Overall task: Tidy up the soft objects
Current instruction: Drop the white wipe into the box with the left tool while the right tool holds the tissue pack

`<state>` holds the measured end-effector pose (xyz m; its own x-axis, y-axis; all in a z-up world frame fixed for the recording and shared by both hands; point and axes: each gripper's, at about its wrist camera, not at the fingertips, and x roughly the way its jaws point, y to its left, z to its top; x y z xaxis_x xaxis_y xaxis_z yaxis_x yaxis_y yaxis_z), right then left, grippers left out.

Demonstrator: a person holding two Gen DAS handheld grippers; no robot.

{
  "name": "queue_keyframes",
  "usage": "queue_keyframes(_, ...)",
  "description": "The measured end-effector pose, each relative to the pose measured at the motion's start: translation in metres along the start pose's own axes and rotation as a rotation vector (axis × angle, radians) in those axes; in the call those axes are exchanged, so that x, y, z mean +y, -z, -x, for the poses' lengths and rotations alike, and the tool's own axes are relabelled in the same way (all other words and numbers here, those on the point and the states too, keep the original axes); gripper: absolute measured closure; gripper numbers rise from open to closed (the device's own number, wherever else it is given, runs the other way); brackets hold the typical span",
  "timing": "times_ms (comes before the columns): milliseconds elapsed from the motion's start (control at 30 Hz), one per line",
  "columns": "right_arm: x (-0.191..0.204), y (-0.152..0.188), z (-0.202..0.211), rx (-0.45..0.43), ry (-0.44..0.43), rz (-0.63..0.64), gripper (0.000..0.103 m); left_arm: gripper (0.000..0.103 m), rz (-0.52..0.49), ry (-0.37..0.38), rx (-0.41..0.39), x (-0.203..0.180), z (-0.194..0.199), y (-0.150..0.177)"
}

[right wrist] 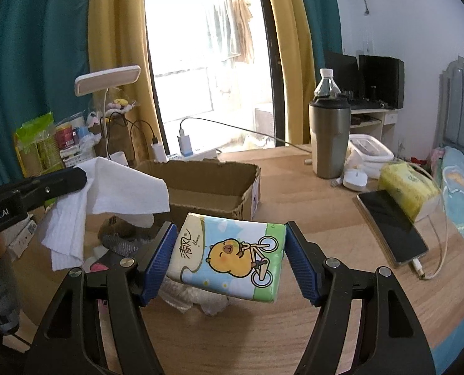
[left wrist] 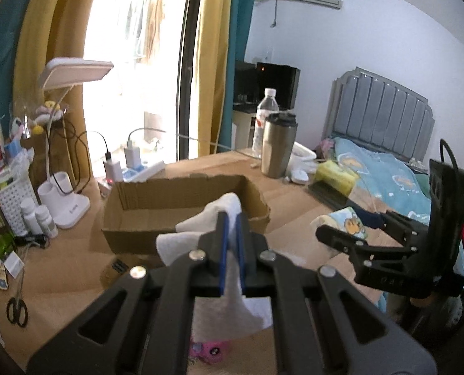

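My left gripper (left wrist: 231,222) is shut on a white cloth (left wrist: 200,234) and holds it above the desk, just in front of an open cardboard box (left wrist: 185,209). In the right wrist view the cloth (right wrist: 113,193) hangs from the left gripper (right wrist: 82,176) beside the box (right wrist: 207,187). My right gripper (right wrist: 230,259) is shut on a tissue pack (right wrist: 229,256) printed with a yellow cartoon animal on a bicycle, held above the desk in front of the box. The right gripper (left wrist: 322,232) and pack (left wrist: 347,223) also show in the left wrist view.
A pink item (left wrist: 207,348), crumpled plastic (right wrist: 194,297) and a grey cloth (right wrist: 122,243) lie on the wooden desk (right wrist: 310,218). A steel tumbler (right wrist: 328,137), water bottle (right wrist: 325,84), phone (right wrist: 391,225), yellow tissue pack (right wrist: 407,190), lamp (left wrist: 66,143), power strip (left wrist: 144,172), scissors (left wrist: 16,309) stand around.
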<state>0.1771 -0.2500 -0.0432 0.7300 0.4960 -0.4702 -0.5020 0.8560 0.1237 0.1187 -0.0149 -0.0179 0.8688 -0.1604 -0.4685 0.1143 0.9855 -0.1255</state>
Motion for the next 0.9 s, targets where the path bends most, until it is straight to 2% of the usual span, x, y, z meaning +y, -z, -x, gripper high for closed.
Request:
queue_keyframes(400,-0.011,-0.017,-0.012,-0.030,-0.005,-0.002,0.030,0.098,-0.017,-0.004,-0.031,0.002,-0.009,-0.022)
queue_keyframes(900,-0.035,-0.036,-0.050,-0.023,-0.009,-0.017,0.030,0.098,-0.017,0.014,-0.007,0.004,-0.061,-0.043)
